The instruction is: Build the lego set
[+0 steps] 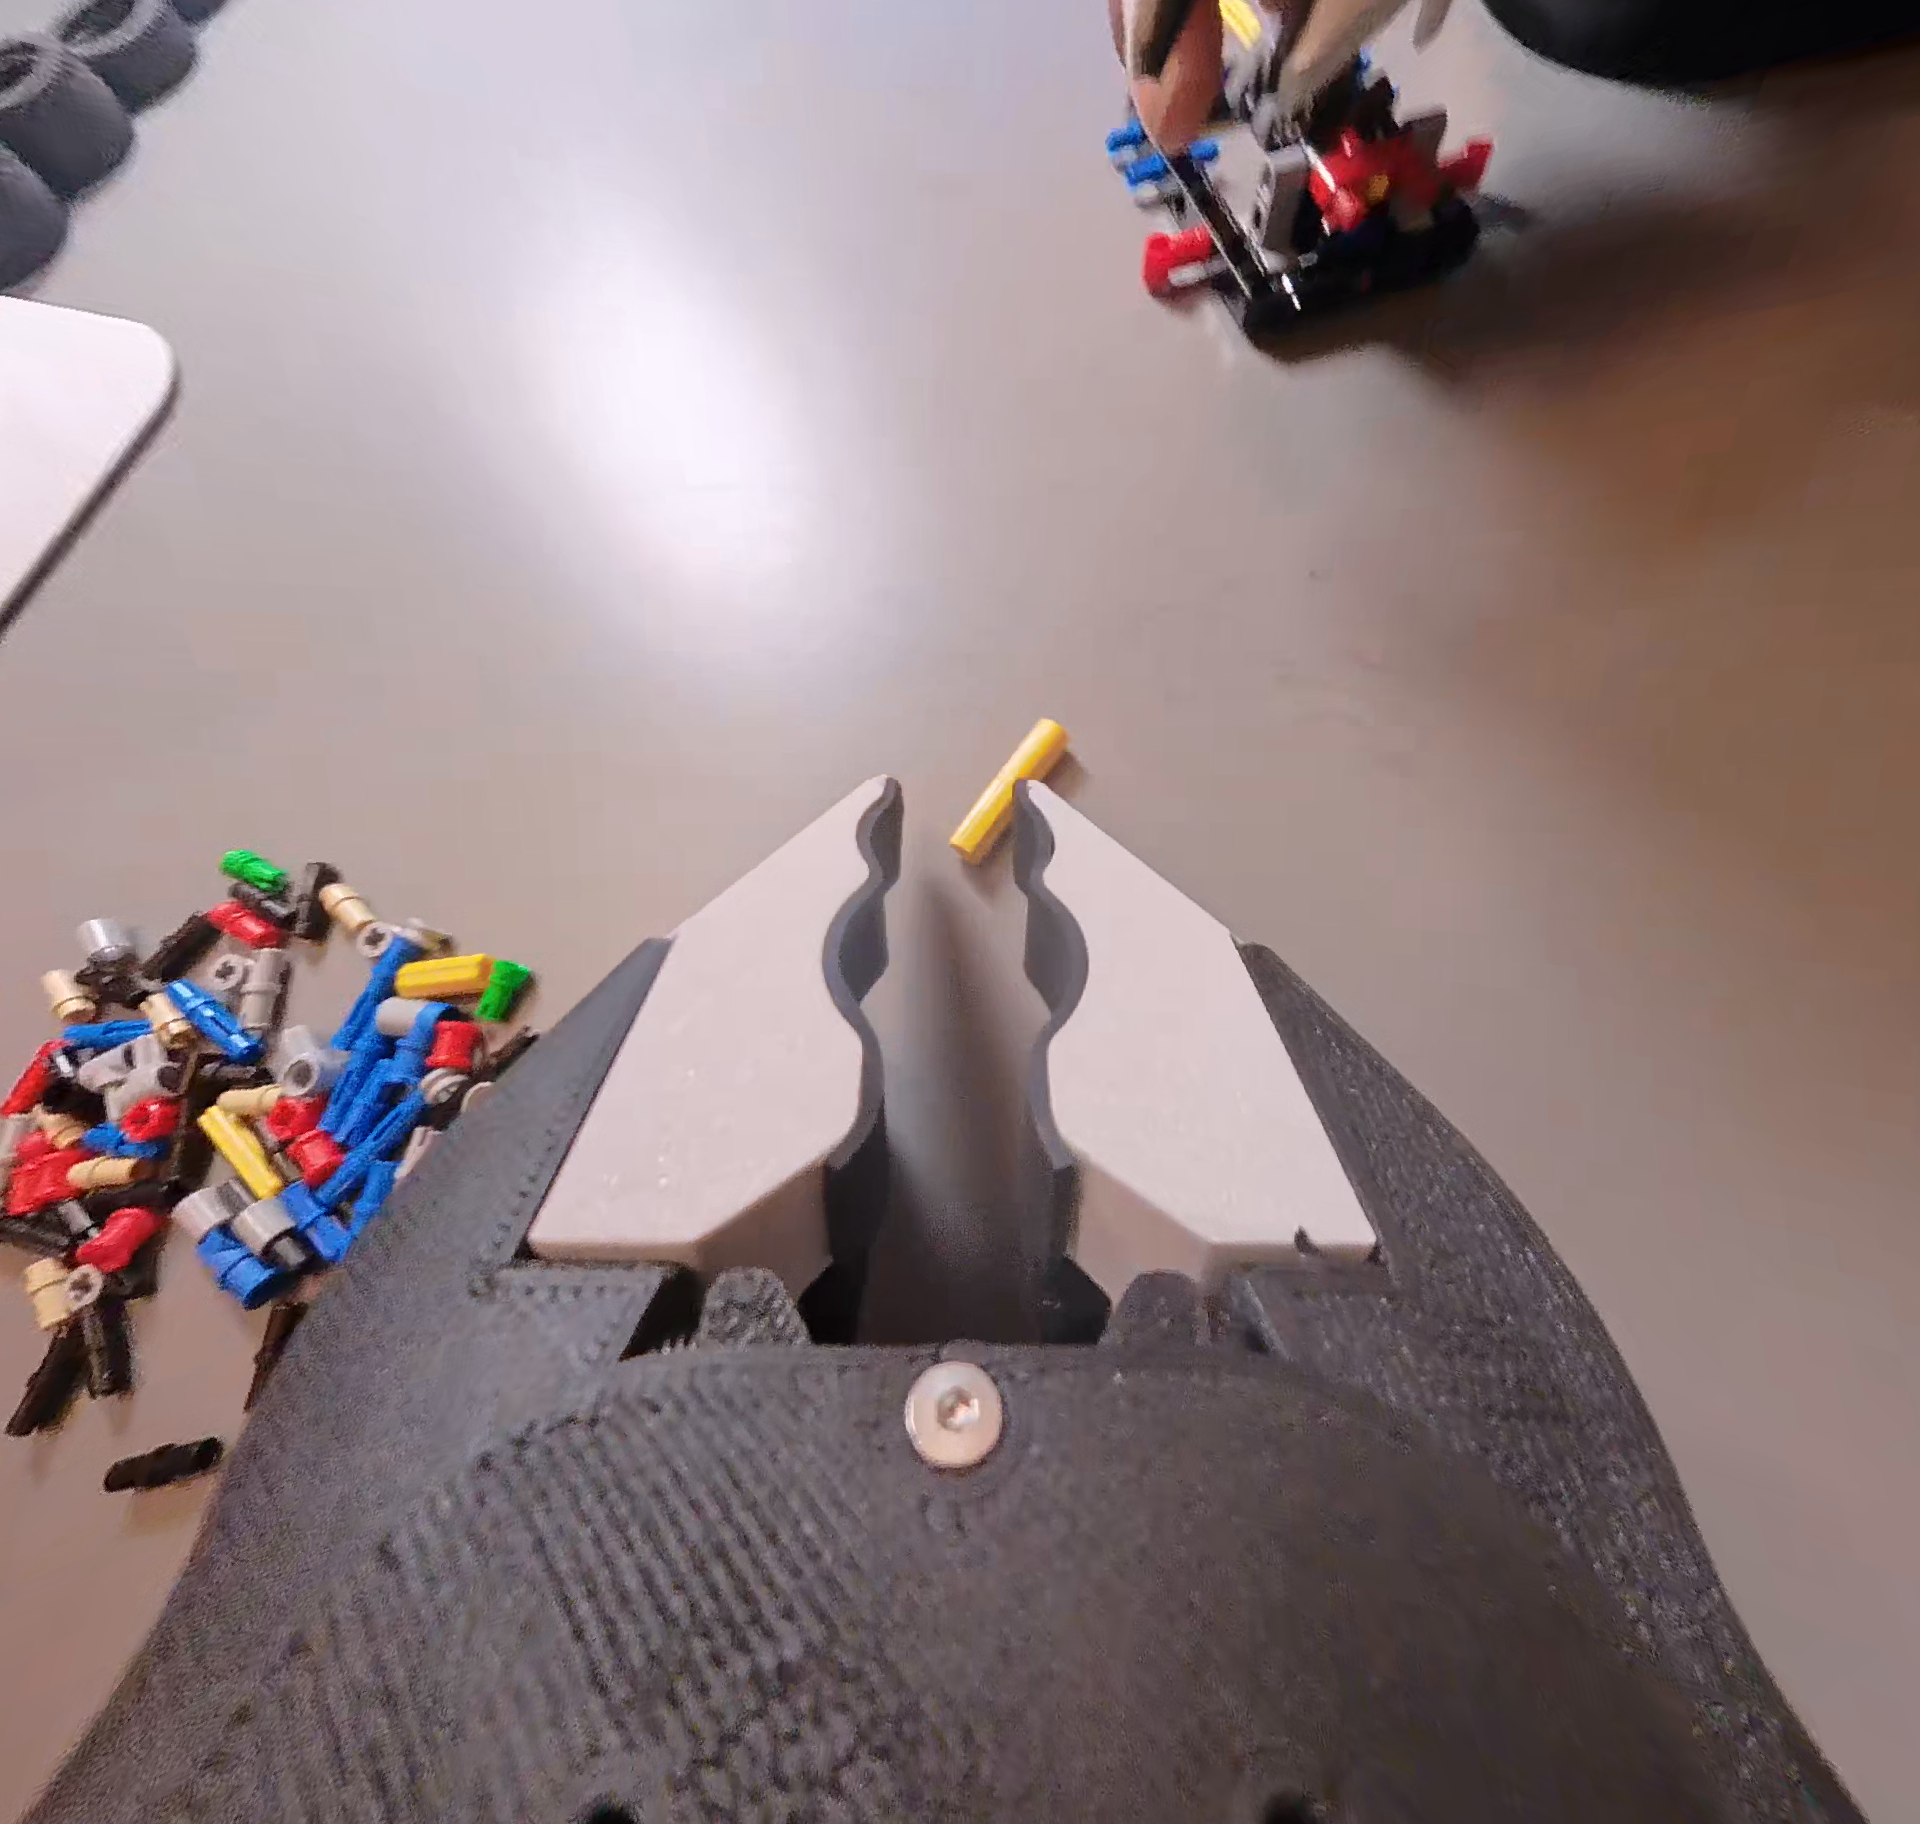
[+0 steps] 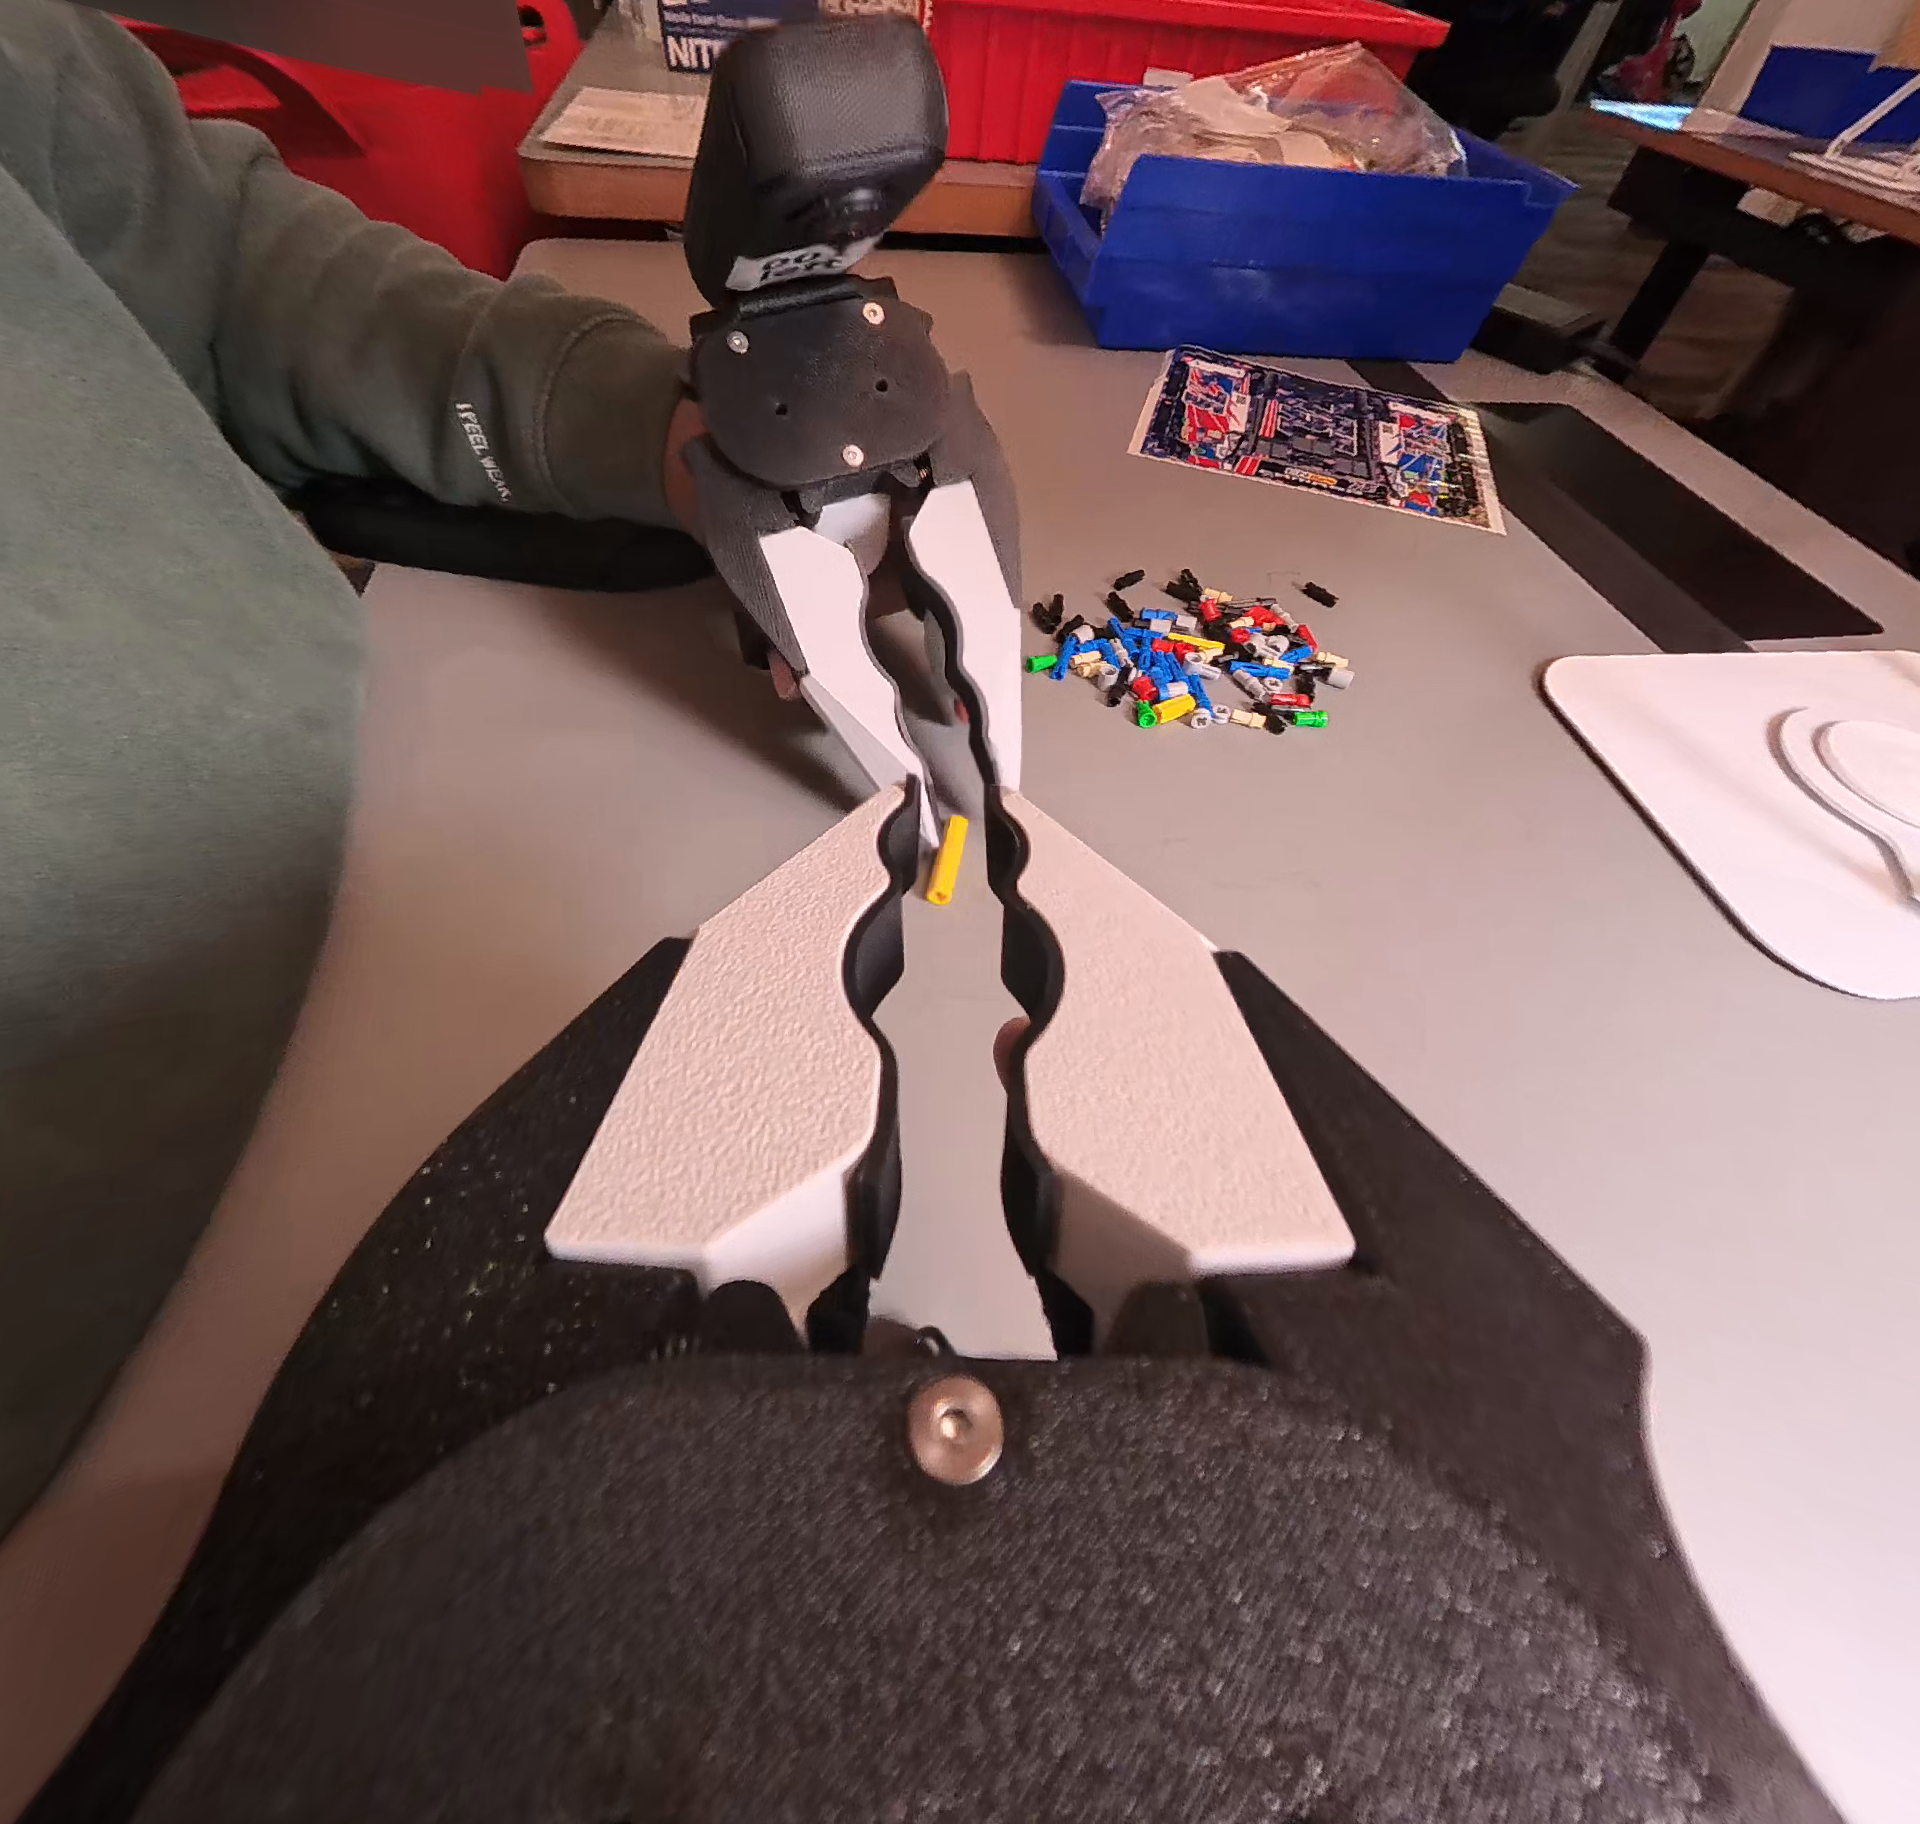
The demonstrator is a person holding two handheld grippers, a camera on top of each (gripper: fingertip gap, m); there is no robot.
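A short yellow axle (image 1: pixel 1006 789) lies on the grey table just past my left gripper (image 1: pixel 956 787), against its right fingertip. The left gripper is open, empty, tips low at the table. In the right wrist view the axle (image 2: pixel 948 860) shows through the gap of my right gripper (image 2: pixel 948 795), which is open with nothing between its fingers; the left gripper (image 2: pixel 961 803) points toward it. A partly built black, red and blue lego model (image 1: pixel 1351 185) stands far right, blurred, under the right gripper (image 1: pixel 1247 39). A pile of small loose parts (image 1: pixel 208 1078) lies at the left.
Black tyres (image 1: pixel 94 39) sit at the far left. A white pad (image 2: pixel 1766 818) lies on the right. A printed sheet (image 2: pixel 1320 449), a blue bin (image 2: pixel 1299 257) and a red bin (image 2: pixel 1143 29) stand behind the parts pile (image 2: pixel 1195 657). A person's green sleeve (image 2: pixel 156 424) fills the left. Some 10 cm of space lies between my two pairs of fingers.
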